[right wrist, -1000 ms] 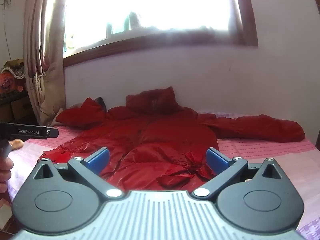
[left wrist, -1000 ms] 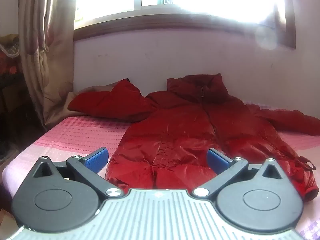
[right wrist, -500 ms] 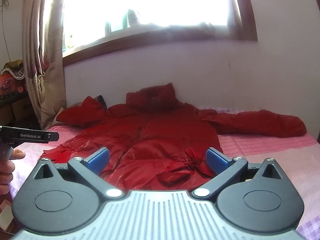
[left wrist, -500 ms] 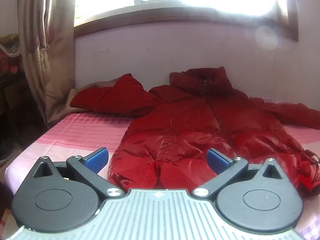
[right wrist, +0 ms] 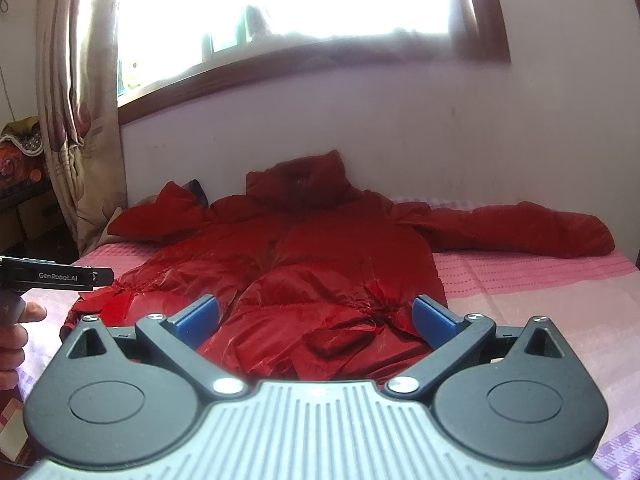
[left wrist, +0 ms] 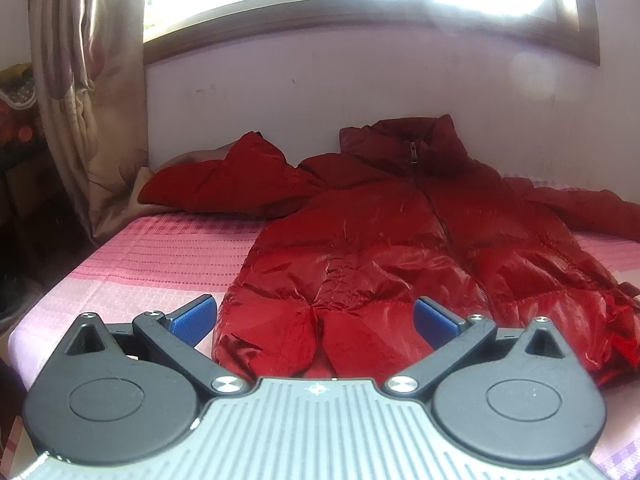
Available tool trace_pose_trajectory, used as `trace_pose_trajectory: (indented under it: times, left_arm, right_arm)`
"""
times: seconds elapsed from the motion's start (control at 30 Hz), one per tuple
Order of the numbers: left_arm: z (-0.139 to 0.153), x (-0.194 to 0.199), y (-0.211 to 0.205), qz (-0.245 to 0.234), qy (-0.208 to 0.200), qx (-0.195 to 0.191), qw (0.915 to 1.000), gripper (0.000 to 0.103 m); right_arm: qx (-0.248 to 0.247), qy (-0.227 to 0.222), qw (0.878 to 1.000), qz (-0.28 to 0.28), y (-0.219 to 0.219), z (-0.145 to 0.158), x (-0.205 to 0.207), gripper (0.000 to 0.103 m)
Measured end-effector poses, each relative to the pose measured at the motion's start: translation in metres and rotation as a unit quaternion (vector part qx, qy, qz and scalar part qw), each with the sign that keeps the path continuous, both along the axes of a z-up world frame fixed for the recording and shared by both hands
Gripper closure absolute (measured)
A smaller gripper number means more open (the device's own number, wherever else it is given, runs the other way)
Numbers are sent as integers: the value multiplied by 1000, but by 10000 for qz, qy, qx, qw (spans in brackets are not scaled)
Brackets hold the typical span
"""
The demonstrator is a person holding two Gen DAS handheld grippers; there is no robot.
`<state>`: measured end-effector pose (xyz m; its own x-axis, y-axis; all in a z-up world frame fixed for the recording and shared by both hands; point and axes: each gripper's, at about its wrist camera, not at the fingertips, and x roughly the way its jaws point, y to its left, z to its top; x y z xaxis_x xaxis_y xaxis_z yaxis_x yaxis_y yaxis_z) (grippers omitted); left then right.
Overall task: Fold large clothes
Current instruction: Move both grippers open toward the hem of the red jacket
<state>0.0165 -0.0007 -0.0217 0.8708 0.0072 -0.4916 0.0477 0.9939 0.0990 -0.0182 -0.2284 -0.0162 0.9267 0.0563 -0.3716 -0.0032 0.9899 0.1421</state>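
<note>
A large red padded jacket (left wrist: 400,248) lies front up and zipped on a pink bed (left wrist: 152,256), collar toward the wall, sleeves spread to both sides. My left gripper (left wrist: 314,316) hovers open just short of the hem's left part, nothing between its blue pads. In the right wrist view the same jacket (right wrist: 320,264) shows with its right sleeve (right wrist: 520,232) stretched out flat. My right gripper (right wrist: 316,316) is open above the hem's right part, holding nothing. The left gripper's black body (right wrist: 52,278) and a hand (right wrist: 16,332) show at that view's left edge.
A white wall (left wrist: 360,92) under a bright window runs behind the bed. A curtain (left wrist: 88,92) hangs at the left, with dark furniture beside it. Bare pink bedspread (right wrist: 540,292) lies right of the jacket. The bed's near edge is under both grippers.
Both grippers have moved slightly forward and down toward the jacket's hem, which now looks larger. Both stayed open. The jacket has not moved.
</note>
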Motion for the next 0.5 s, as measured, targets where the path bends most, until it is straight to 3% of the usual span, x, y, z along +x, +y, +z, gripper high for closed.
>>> trace_pose_trajectory:
  times: [0.5]
  left_arm:
    - [-8,5,0,-19,87,78,9999,0]
  right_arm:
    - [86,91,9999,48,-2,-6,3,0]
